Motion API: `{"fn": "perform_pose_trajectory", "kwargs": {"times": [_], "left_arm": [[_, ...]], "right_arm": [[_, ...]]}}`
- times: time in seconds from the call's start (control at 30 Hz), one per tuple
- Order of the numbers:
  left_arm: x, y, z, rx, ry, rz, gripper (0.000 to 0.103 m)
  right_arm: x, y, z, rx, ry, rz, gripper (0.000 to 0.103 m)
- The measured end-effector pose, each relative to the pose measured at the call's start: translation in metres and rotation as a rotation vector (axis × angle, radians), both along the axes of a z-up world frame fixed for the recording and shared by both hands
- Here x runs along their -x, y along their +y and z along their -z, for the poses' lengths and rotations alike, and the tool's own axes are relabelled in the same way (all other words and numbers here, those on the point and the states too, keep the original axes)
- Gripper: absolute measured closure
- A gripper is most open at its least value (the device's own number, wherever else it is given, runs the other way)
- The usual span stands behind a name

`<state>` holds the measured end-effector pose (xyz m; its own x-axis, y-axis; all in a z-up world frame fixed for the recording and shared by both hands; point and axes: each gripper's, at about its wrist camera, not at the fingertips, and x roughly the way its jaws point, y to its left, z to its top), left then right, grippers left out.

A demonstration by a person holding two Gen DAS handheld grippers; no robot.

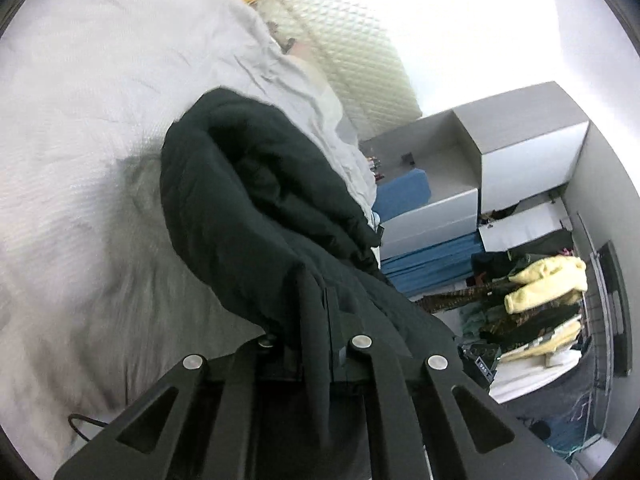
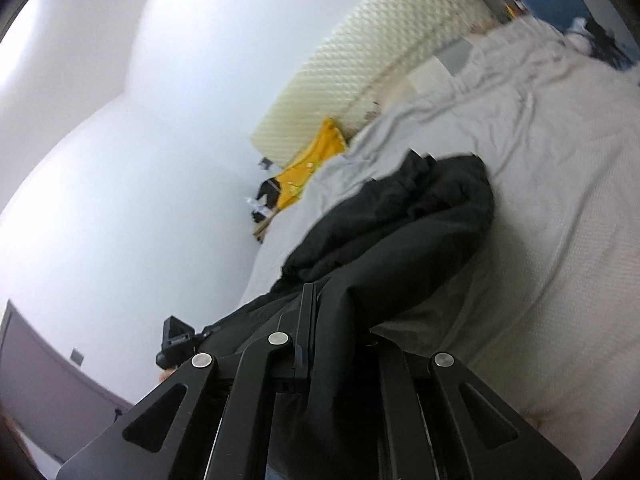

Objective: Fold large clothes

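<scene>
A large black padded garment [image 1: 248, 200] hangs in folds above the bed's pale grey cover [image 1: 80, 120]. My left gripper [image 1: 320, 284] is shut on an edge of the black garment, with cloth draped over its fingers. In the right wrist view the same black garment [image 2: 408, 216] trails from my right gripper [image 2: 316, 296] back onto the pale cover [image 2: 540, 184]. That gripper is also shut on a bunched edge of the cloth. Both views are tilted and blurred by motion.
A padded cream headboard [image 1: 360, 60] stands at the bed's end, with a yellow garment [image 2: 312, 164] beside it. Grey boxes [image 1: 520, 152], blue bedding [image 1: 432, 264] and a rack with yellow clothes [image 1: 548, 284] crowd the floor beside the bed. A small black camera [image 2: 174, 336] shows low left.
</scene>
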<state>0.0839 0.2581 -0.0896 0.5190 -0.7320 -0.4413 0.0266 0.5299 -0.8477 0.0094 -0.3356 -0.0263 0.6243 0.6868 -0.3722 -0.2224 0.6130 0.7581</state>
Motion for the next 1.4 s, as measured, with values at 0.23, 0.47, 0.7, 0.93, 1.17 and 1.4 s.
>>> {"fn": "perform_pose_trajectory", "kwargs": {"times": [0.23, 0.47, 0.7, 0.93, 1.17, 1.4], "left_arm": [[0.077, 0.002, -0.050, -0.059, 0.015, 0.029, 0.099], [0.143, -0.006, -0.080, -0.126, 0.061, 0.024, 0.098], [0.112, -0.018, -0.092, -0.190, 0.070, 0.050, 0.097], [-0.003, -0.026, -0.073, -0.224, 0.167, 0.037, 0.094], [-0.089, -0.034, -0.054, -0.262, 0.242, -0.016, 0.091], [-0.144, -0.035, -0.014, -0.251, 0.339, -0.064, 0.090]], "right_arm": [[0.080, 0.002, -0.029, -0.018, -0.025, -0.017, 0.099], [0.138, 0.000, -0.044, -0.019, -0.006, 0.003, 0.099], [0.099, -0.008, -0.045, -0.033, -0.013, 0.031, 0.099], [-0.015, -0.033, -0.011, -0.153, 0.111, 0.114, 0.099], [-0.120, -0.040, 0.019, -0.119, 0.278, 0.197, 0.099], [-0.182, -0.041, 0.062, -0.107, 0.425, 0.294, 0.099]]}}
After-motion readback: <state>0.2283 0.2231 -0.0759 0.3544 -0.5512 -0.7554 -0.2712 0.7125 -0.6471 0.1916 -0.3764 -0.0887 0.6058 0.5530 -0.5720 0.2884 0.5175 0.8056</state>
